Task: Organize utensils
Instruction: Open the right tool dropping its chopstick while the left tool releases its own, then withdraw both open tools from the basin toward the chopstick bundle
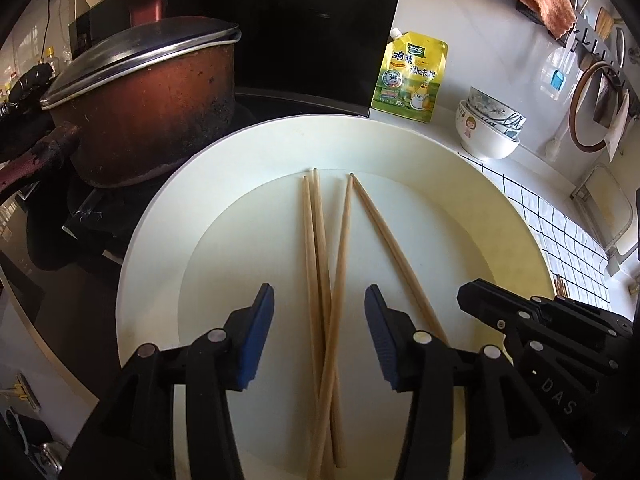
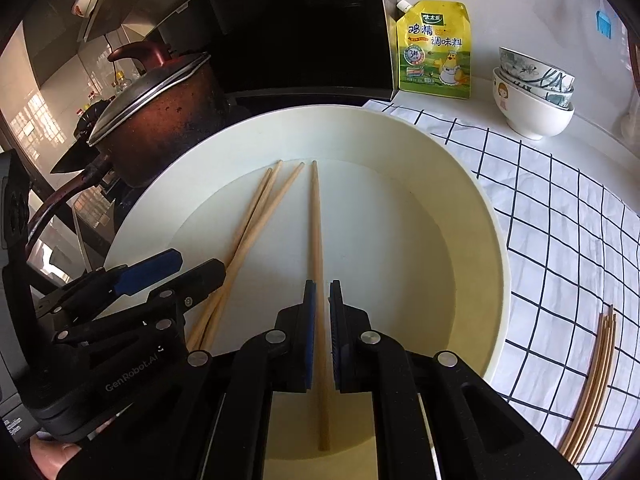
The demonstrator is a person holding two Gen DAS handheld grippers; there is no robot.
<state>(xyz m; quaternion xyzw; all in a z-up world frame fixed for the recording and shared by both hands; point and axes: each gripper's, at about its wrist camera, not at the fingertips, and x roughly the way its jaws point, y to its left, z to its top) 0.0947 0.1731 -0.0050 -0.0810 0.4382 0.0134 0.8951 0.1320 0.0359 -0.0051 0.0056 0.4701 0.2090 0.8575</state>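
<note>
A large cream plate [image 1: 168, 240] [image 2: 472, 208] holds several wooden chopsticks. Three crossed chopsticks [image 1: 320, 280] [image 2: 248, 232] lie between the fingers of my left gripper [image 1: 319, 300], which is open just above them. My left gripper also shows in the right wrist view [image 2: 176, 268]. My right gripper [image 2: 322, 292] is nearly shut around a single chopstick [image 2: 318, 232] [image 1: 392, 248]; its pads flank the stick closely. In the left wrist view the right gripper's black body [image 1: 560, 328] shows at the lower right.
A lidded brown pot [image 1: 148, 104] [image 2: 160, 120] sits on the stove left of the plate. A yellow seasoning pouch [image 1: 408, 76] [image 2: 434, 48] and stacked bowls [image 1: 490, 124] [image 2: 534, 92] stand behind. A checked cloth [image 2: 560, 240] lies to the right, with a bundle of chopsticks [image 2: 592, 384] on it.
</note>
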